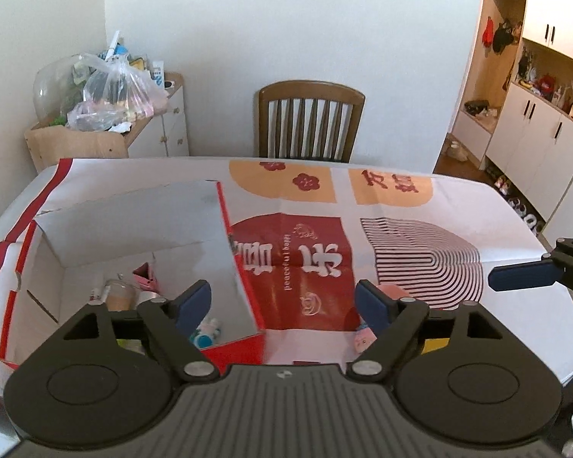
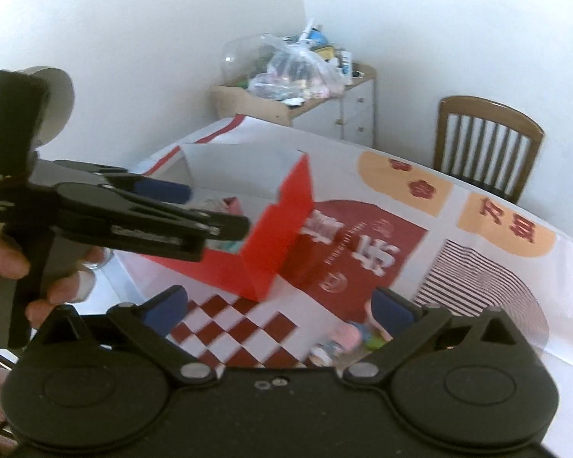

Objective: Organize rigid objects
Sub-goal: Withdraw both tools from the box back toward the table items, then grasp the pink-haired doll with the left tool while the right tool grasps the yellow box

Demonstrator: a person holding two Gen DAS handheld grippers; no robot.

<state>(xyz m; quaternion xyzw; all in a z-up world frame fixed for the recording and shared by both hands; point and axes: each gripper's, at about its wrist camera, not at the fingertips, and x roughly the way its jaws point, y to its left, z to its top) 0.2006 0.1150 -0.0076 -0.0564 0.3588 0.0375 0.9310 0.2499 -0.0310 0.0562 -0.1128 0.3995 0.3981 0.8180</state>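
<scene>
A: Surface and room, as my left wrist camera shows them?

B: I see a counter (image 1: 420, 229) covered by a printed cloth (image 1: 298, 252) with red panels, orange blocks and black stripes. Beyond my left gripper (image 1: 282, 301), a wooden chair (image 1: 311, 122) stands at the far edge against a white wall. Far left of it, a low cabinet (image 1: 168, 129) carries plastic bags (image 1: 114, 95); far right, white cupboards (image 1: 546, 129) with open shelves.

A: State of the grippers?

B: My left gripper stands wide apart, nothing between its blue pads (image 1: 195, 301). My right gripper (image 2: 279, 309) is likewise spread and empty. Its tip enters the left view at the right edge (image 1: 523, 274).

A: Where are the task's things?

B: A red-and-white cardboard box (image 1: 225, 244) lies open ahead and left of my left gripper, its flap raised. Small items (image 1: 126, 290) sit inside on its floor; I cannot identify most of them. A small pink figure (image 1: 363, 337) lies on the cloth just beside my left gripper's right finger. In the right view, blurred small toys (image 2: 343, 337) lie just ahead, between the fingers.

A: Obstructions?

B: In the right view, my left gripper (image 2: 195, 213), held in the hand (image 2: 38, 278), crosses in front of the box (image 2: 282, 229) and hides part of its opening.
</scene>
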